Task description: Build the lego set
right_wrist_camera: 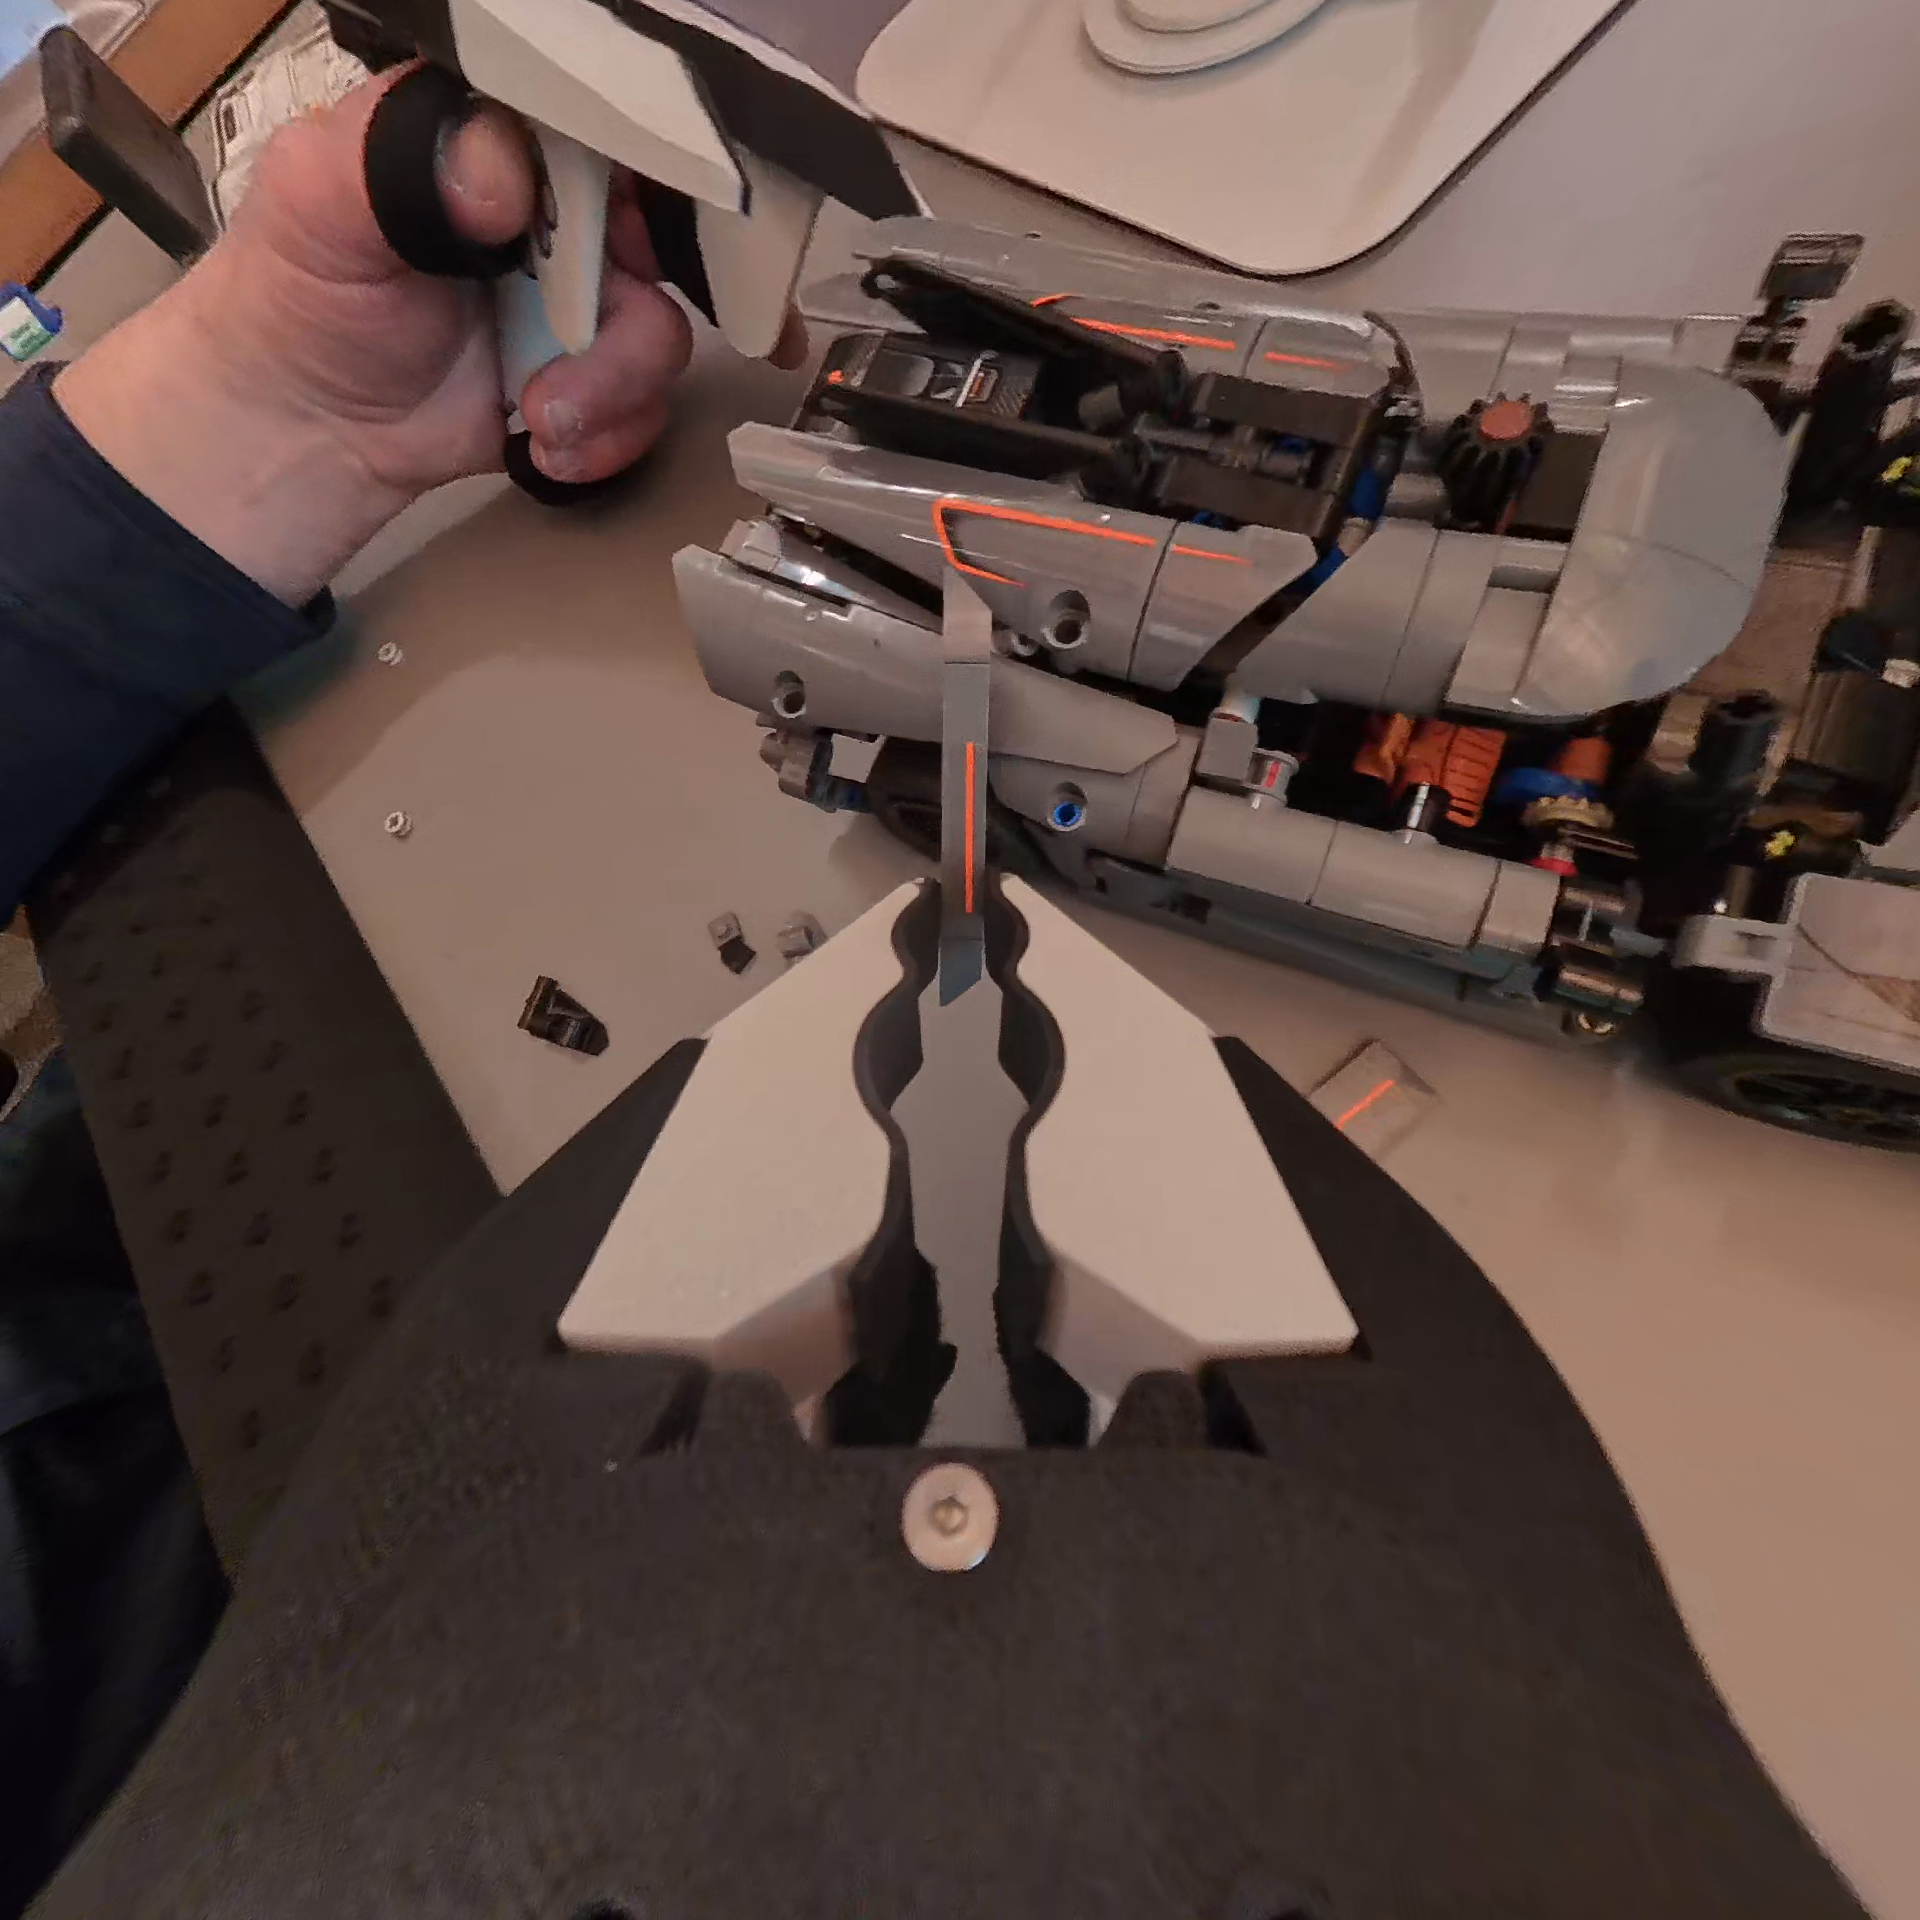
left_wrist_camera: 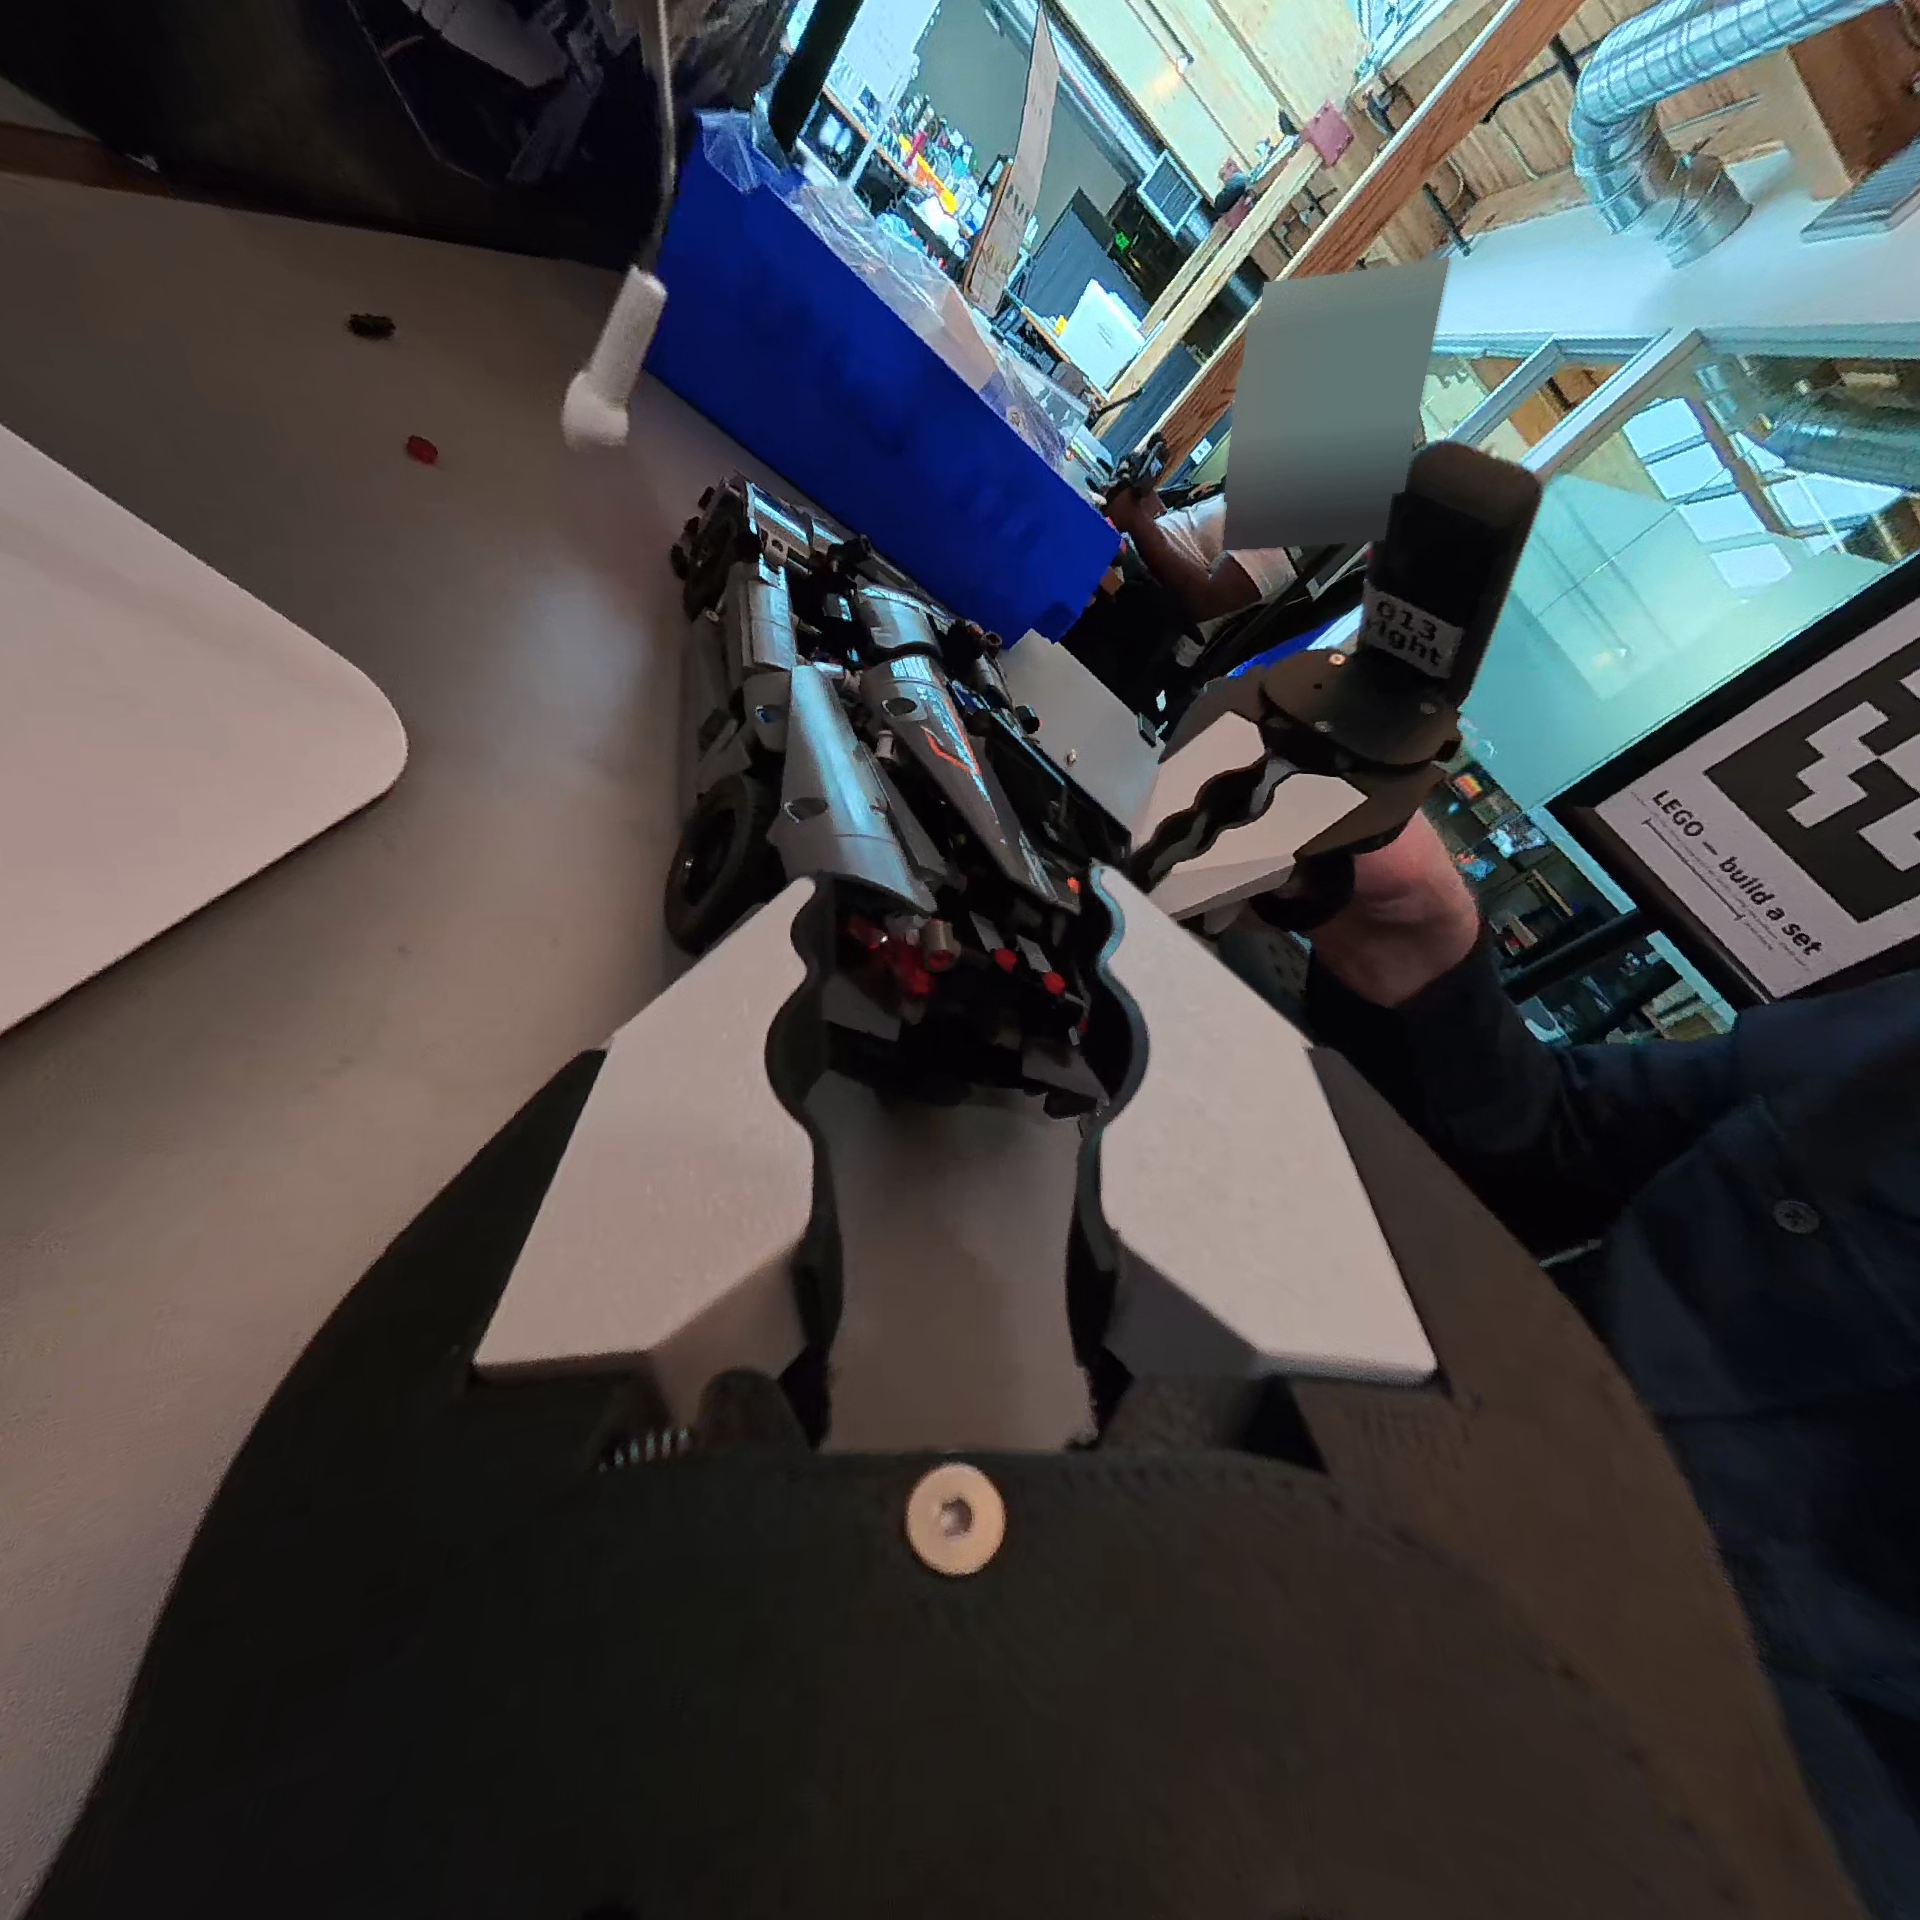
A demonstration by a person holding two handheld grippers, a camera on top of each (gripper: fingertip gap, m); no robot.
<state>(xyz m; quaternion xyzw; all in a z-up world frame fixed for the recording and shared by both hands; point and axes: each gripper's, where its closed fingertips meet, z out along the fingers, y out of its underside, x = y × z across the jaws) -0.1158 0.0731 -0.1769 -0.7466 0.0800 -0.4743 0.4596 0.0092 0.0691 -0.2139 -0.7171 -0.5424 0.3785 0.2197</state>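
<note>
right gripper [right_wrist_camera: 964, 935] pinching thin grey panel strip [right_wrist_camera: 964, 769] with orange line, strip standing upright, top end touching side of lego car [right_wrist_camera: 1299, 582]

left gripper [left_wrist_camera: 951, 987] clamped round rear end of car, fingers pressed on both sides, car sitting on grey table [right_wrist_camera: 582, 748] next to blue bin [left_wrist_camera: 831, 405]

loose bits near table edge: small black piece [right_wrist_camera: 561, 1018], two tiny grey ones [right_wrist_camera: 764, 940], another orange-striped grey panel [right_wrist_camera: 1371, 1096]. white tray [left_wrist_camera: 156, 707] off to side

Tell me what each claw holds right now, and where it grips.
Right claw: thin grey panel with an orange stripe, pinched at its near end. Left claw: closed around the car model's near end.
</note>
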